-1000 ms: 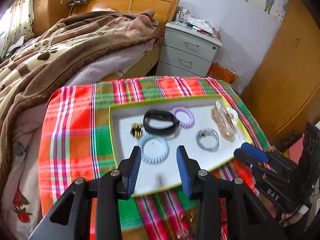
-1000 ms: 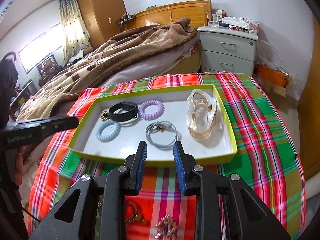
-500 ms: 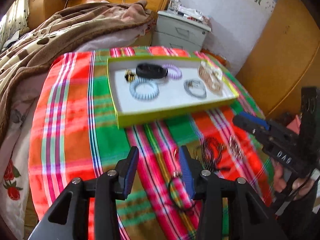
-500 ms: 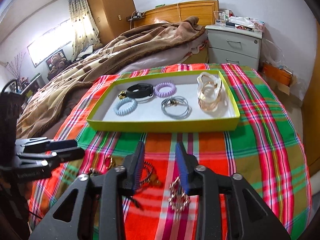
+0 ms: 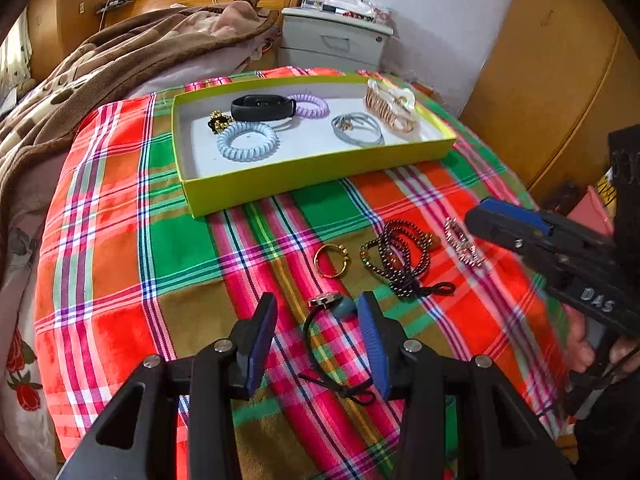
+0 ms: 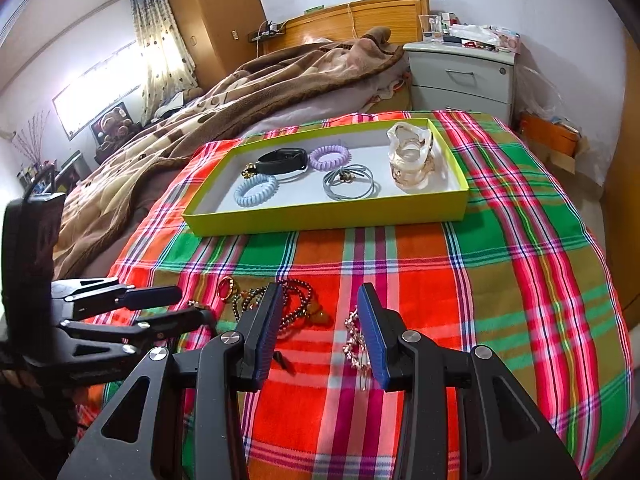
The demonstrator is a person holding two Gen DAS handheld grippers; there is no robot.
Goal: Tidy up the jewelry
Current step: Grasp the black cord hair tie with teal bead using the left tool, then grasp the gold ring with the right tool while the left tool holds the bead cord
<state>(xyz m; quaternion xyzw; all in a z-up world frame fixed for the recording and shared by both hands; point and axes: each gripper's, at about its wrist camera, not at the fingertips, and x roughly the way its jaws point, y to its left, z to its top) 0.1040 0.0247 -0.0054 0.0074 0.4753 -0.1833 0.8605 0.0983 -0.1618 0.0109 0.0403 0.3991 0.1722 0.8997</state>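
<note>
A yellow-green tray [image 5: 320, 176] [image 6: 328, 216] on the plaid cloth holds a black band [image 5: 262, 106], a purple coil tie [image 5: 310, 105], a blue coil tie [image 5: 247, 141], a grey ring bundle [image 5: 358, 128] and a clear amber clip [image 5: 390, 106]. Loose on the cloth in front lie a gold ring [image 5: 332, 260], a dark bead bracelet [image 5: 400, 256], a rhinestone clip [image 5: 462, 240] [image 6: 358, 340] and a black cord pendant [image 5: 328, 304]. My left gripper [image 5: 316, 320] is open over the pendant. My right gripper [image 6: 318, 320] is open, between the bracelet [image 6: 292, 304] and the rhinestone clip.
A bed with a brown blanket [image 6: 240, 92] lies to the left. A grey nightstand [image 6: 464, 76] stands behind, a wooden wardrobe [image 5: 552, 64] to the right. The plaid cloth [image 6: 520, 260] drops off at its edges.
Both grippers pulled back from the tray toward the near side of the cloth and lowered. The loose jewelry has come into view in front of them. Both stayed open.
</note>
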